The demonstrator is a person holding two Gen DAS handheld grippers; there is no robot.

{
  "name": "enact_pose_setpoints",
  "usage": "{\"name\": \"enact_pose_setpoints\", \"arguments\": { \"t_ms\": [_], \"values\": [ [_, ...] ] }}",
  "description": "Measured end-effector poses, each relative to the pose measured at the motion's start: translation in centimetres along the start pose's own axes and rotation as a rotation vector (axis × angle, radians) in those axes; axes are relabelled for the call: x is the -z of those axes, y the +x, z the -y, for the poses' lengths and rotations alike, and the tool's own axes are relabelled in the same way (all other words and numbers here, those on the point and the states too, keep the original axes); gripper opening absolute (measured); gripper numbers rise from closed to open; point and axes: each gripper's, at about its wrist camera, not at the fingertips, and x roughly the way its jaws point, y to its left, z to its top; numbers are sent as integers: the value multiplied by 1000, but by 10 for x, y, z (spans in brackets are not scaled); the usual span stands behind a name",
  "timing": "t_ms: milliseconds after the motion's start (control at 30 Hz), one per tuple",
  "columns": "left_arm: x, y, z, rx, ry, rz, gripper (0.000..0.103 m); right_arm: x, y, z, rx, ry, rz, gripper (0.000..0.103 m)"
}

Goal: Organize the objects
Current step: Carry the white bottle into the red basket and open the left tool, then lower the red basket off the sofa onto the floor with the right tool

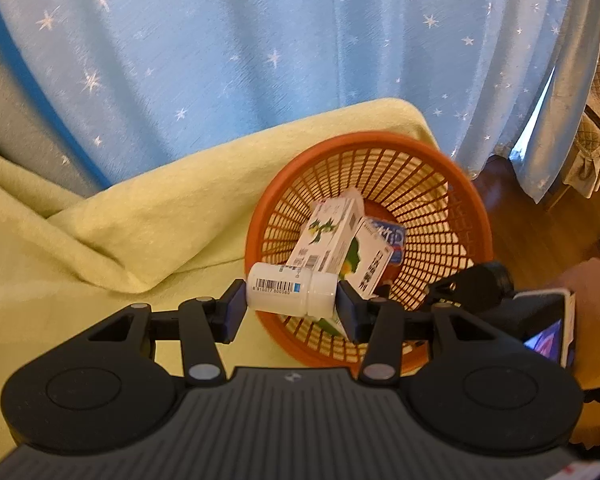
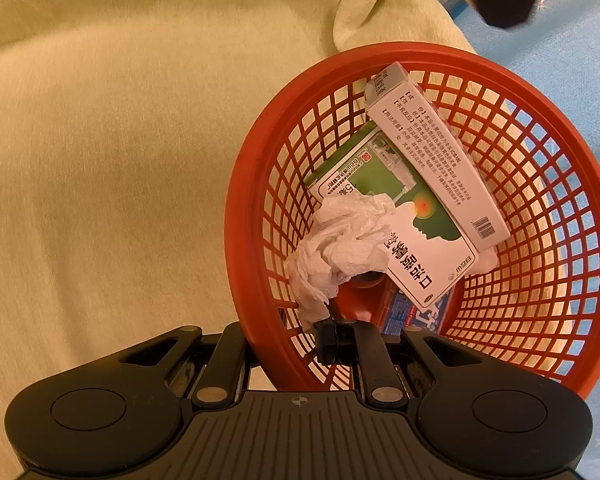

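Left gripper [image 1: 292, 304] clamps a white bottle [image 1: 290, 289] sideways above the orange basket [image 1: 472, 216]; right gripper [image 2: 332, 342] pinches crumpled tissue [image 2: 340, 244]. Lower the bottle past the rim before releasing

Left gripper [image 1: 292, 300] is level, fingers at 9 and 3 o'clock clamped on a white bottle [image 1: 290, 289]; right gripper [image 2: 332, 340] has fingers pinched together on crumpled tissue [image 2: 340, 248], pointing 12 o'clock.
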Motion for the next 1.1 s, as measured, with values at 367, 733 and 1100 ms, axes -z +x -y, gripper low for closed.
{"name": "enact_pose_setpoints", "arguments": {
  "t_ms": [367,733,1100],
  "values": [
    [-26,2,8,57,-10,44,43,-1,1,7,-8,13,6,10],
    [-32,3,7,62,-43,73,55,1,0,12,-10,25,4,10],
    [-13,-1,-11,14,-104,61,55,-1,-3,13,-10,31,1,10]
  ]
}}
